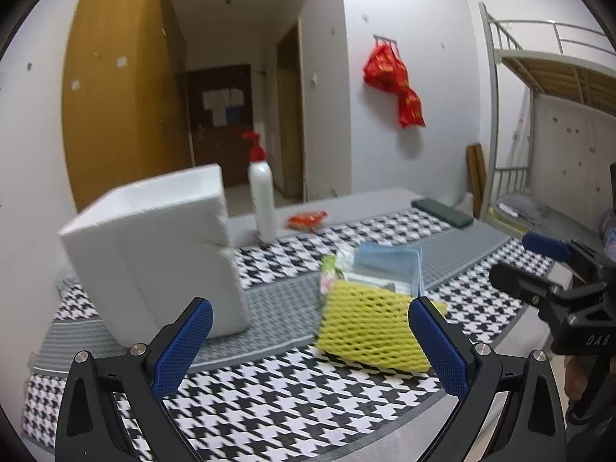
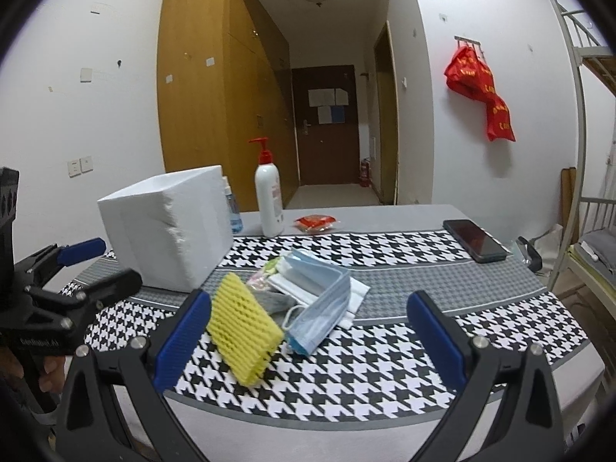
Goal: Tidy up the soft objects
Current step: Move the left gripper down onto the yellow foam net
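A yellow foam net sleeve (image 1: pixel 369 331) (image 2: pixel 244 327) lies on the houndstooth tablecloth (image 1: pixel 292 389) (image 2: pixel 365 365), at the front of a small heap. Behind it sit blue face masks (image 1: pixel 389 265) (image 2: pixel 319 296) and a small floral packet (image 1: pixel 329 269) (image 2: pixel 267 269). A white foam box (image 1: pixel 154 254) (image 2: pixel 169 227) stands to the left. My left gripper (image 1: pixel 308 342) hovers open over the cloth, its right finger overlapping the sleeve's edge. My right gripper (image 2: pixel 308 335) is open too, the sleeve and masks between its fingers in view, nothing held.
A white pump bottle (image 1: pixel 263 192) (image 2: pixel 269 200) with a red head, a small blue bottle (image 2: pixel 233 215) and a red snack packet (image 1: pixel 308 219) (image 2: pixel 317 223) stand at the back. A dark phone (image 2: pixel 473 240) lies far right. A bunk bed frame (image 1: pixel 539 115) is at right.
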Demonstrator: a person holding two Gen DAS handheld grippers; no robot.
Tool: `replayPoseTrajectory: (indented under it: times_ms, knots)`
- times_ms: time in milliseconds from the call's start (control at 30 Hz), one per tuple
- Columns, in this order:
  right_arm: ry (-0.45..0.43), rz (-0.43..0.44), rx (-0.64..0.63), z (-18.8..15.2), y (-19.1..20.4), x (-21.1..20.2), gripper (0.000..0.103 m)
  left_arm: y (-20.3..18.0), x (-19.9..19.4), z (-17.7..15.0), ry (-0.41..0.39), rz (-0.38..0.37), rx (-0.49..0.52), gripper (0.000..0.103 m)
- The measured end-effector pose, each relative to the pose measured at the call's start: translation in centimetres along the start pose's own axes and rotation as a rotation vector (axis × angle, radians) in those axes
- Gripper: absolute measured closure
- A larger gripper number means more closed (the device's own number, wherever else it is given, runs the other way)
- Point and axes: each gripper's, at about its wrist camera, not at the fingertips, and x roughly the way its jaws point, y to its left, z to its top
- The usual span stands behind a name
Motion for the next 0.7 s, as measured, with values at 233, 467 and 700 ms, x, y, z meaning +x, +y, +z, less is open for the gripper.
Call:
replayPoseTrajectory:
  times_ms: [233, 467, 700]
  knots:
    - [0.022, -0.017, 0.028, -0.3, -1.5, 1.0, 0.000, -2.0, 2.5, -1.0, 0.101, -0.097, 0.008, 0.001]
    - [0.034, -0.020, 0.050, -0.6, -2.8, 1.7, 0.000, -4.4, 5.0, -1.8, 0.182, -0.123, 0.036, 0.006]
    - [0.047, -0.017, 0.074, -1.1, -4.0, 2.4, 0.000, -6.0, 6.8, -2.2, 0.222, -0.125, 0.068, 0.006]
